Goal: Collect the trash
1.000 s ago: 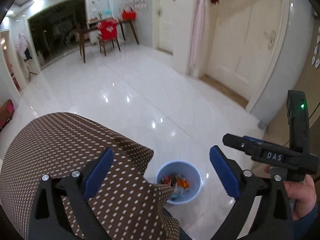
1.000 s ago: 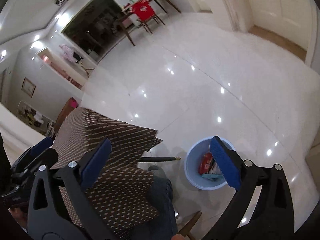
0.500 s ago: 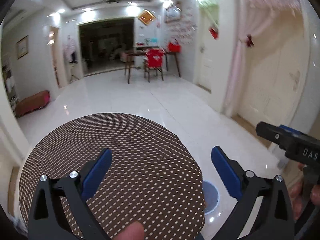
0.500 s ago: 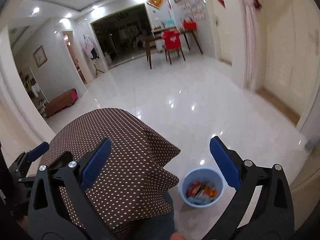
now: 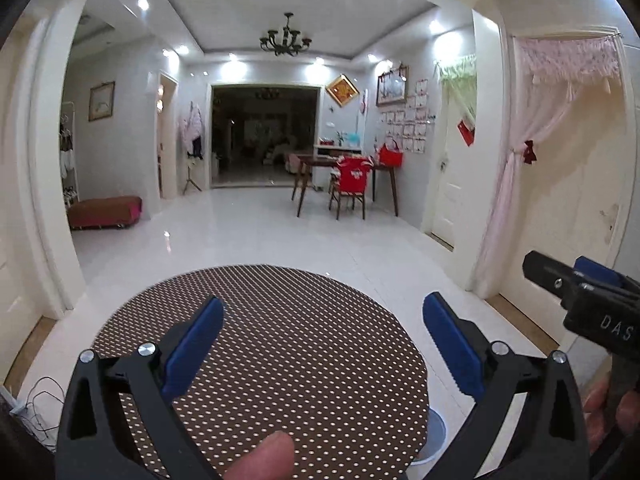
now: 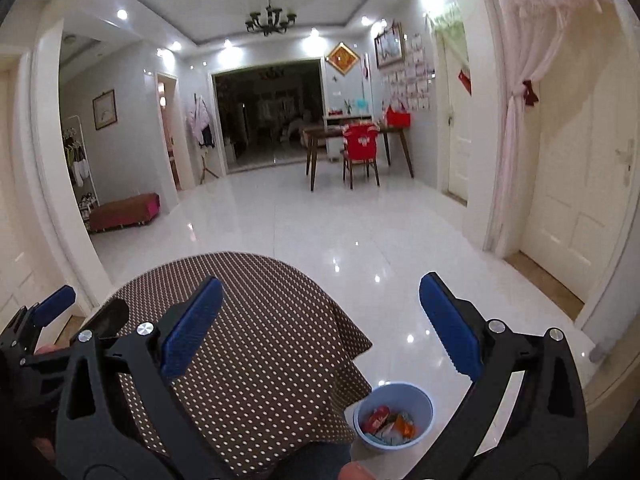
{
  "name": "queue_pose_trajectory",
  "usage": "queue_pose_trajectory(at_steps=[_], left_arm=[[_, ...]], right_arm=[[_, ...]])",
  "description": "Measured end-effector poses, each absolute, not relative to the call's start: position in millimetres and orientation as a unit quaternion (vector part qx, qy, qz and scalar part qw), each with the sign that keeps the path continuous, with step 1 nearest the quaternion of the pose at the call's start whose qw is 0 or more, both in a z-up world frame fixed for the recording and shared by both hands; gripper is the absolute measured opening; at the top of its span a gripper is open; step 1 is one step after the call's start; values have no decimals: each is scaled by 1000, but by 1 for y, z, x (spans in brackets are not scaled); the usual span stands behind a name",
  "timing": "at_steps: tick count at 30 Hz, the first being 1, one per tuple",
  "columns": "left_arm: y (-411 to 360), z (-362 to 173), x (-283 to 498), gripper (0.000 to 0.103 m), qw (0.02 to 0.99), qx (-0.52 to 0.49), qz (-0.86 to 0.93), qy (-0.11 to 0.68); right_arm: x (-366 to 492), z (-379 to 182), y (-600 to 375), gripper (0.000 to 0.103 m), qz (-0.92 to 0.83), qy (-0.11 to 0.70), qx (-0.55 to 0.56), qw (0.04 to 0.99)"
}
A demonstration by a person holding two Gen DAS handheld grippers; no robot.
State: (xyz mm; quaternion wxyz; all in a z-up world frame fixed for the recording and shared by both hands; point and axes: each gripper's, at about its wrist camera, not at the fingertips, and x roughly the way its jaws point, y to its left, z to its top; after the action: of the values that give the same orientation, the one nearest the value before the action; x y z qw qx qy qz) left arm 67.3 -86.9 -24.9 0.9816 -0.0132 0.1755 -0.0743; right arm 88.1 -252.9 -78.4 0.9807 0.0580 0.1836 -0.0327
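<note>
White glossy floor tiles (image 6: 320, 232) run back through a bright hall to a dark doorway, with a chandelier (image 5: 285, 42) on the ceiling. Against the right wall stand a dark wooden table (image 6: 320, 136) and a chair draped in red (image 6: 360, 140); a low red bench (image 5: 105, 213) sits to the left. Nearest the cameras is a round table under a brown polka-dot cloth (image 5: 300, 352), its top bare. Both tools hang above it: the left gripper (image 5: 322, 344) and the right gripper (image 6: 320, 320) each have their blue pads spread wide, holding nothing. On the floor just beside the table's right edge stands a pale blue bin (image 6: 394, 416), with the collected wrappers (image 6: 390, 426), red and orange among them, lying inside.
</note>
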Motion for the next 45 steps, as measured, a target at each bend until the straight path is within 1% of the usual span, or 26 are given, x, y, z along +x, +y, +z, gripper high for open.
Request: queue_pose_trajectory(at_steps=[11, 19, 29, 45], left_arm=[[-82, -5, 30, 98, 988, -19, -61, 140], [-81, -1, 24, 98, 989, -21, -53, 135], [-76, -3, 23, 98, 990, -19, -51, 132], [-75, -5, 20, 98, 990, -24, -47, 128]], right_arm=[[59, -59, -248, 97, -36, 139, 50, 988], [52, -54, -248, 97, -43, 125, 49, 990], [49, -57, -238, 97, -42, 125, 42, 990], [52, -58, -246, 97, -42, 127, 40, 990]])
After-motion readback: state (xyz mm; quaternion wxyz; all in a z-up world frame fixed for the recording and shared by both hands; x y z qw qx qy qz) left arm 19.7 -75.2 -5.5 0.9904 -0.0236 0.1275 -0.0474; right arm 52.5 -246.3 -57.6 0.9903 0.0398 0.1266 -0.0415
